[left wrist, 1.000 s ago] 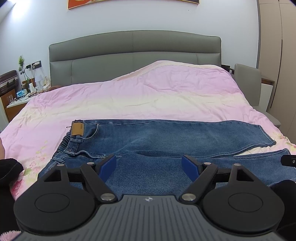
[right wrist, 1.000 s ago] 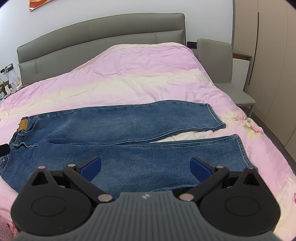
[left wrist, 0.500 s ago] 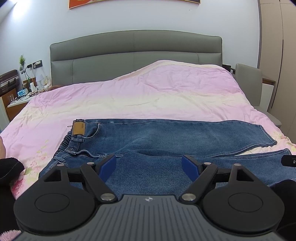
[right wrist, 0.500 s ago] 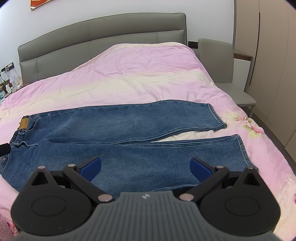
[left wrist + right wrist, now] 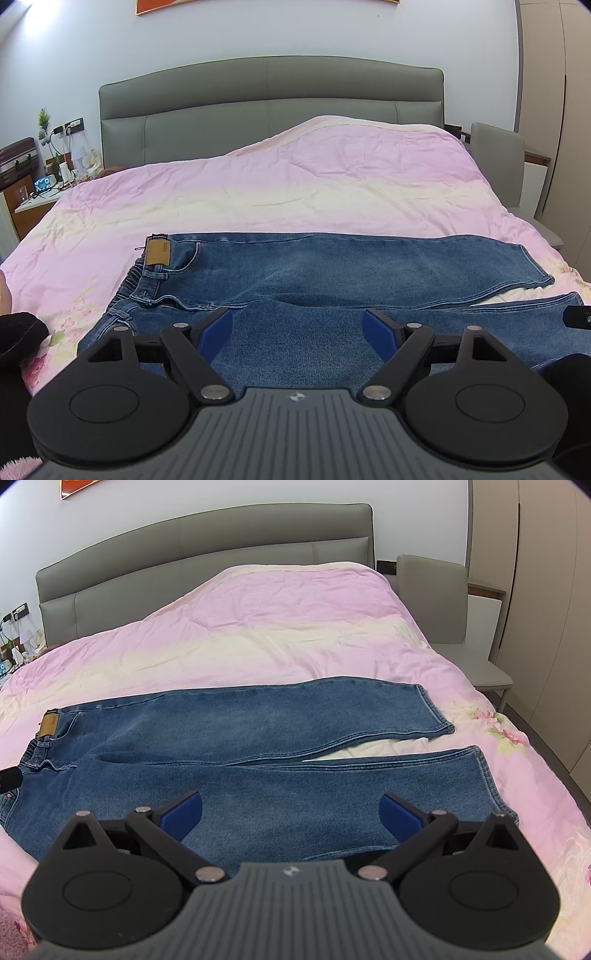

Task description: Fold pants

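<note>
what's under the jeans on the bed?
The jeans lie flat on the pink duvet. A cream stretch of it, with something white, shows in the gap between the legs near the hems. Anything directly beneath the denim is covered and cannot be seen.

Blue denim pants lie flat, unfolded, across the pink bed cover; waistband w/ tan leather patch at left, legs run right, hems slightly parted. Waistband looks elasticated, tho hard to tell.

Leather patch print, seemingly illegible
</note>
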Motion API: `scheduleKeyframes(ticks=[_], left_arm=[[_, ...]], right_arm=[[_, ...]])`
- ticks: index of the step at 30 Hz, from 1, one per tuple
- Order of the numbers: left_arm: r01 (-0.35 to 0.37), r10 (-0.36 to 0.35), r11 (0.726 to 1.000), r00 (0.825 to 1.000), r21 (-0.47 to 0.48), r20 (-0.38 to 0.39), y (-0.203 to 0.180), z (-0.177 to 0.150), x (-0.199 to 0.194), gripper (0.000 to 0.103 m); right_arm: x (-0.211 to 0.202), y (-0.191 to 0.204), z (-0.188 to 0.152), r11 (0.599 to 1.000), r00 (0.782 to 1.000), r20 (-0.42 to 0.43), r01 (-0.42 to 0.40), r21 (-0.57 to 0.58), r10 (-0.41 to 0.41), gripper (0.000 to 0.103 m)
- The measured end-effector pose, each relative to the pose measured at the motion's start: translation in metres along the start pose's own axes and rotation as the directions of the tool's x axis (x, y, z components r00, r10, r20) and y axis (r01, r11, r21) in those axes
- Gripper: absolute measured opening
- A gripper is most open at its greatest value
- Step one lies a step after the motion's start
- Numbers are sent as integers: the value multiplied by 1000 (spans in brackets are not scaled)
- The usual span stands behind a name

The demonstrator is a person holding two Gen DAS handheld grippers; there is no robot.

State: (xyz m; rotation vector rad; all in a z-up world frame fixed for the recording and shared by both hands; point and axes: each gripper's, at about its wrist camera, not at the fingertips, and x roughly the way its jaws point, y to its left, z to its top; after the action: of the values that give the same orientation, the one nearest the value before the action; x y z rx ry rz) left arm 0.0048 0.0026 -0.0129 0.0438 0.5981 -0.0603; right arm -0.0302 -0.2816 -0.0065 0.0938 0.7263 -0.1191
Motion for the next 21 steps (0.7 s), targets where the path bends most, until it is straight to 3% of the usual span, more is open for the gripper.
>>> scheduleKeyframes(ticks=[8, 12, 16, 21], left_arm=[[5, -4, 1000, 999, 30, -44, 11, -3, 8, 94], [20, -11, 989, 998, 143, -64, 17, -6, 15, 90], [54, -31, 952, 996, 300, -80, 26, -10, 20, 90], [125, -71, 876, 989, 465, -133, 49, -16, 31, 90]], right_arm=[[8, -9, 3, 999, 1000, -11, -9, -32, 9, 98], [15, -27, 4, 996, 999, -8, -34, -80, 33, 98], [26, -52, 4, 993, 1000, -18, -12, -115, 10, 98], [38, -87, 5, 986, 998, -52, 34, -164, -43, 97]])
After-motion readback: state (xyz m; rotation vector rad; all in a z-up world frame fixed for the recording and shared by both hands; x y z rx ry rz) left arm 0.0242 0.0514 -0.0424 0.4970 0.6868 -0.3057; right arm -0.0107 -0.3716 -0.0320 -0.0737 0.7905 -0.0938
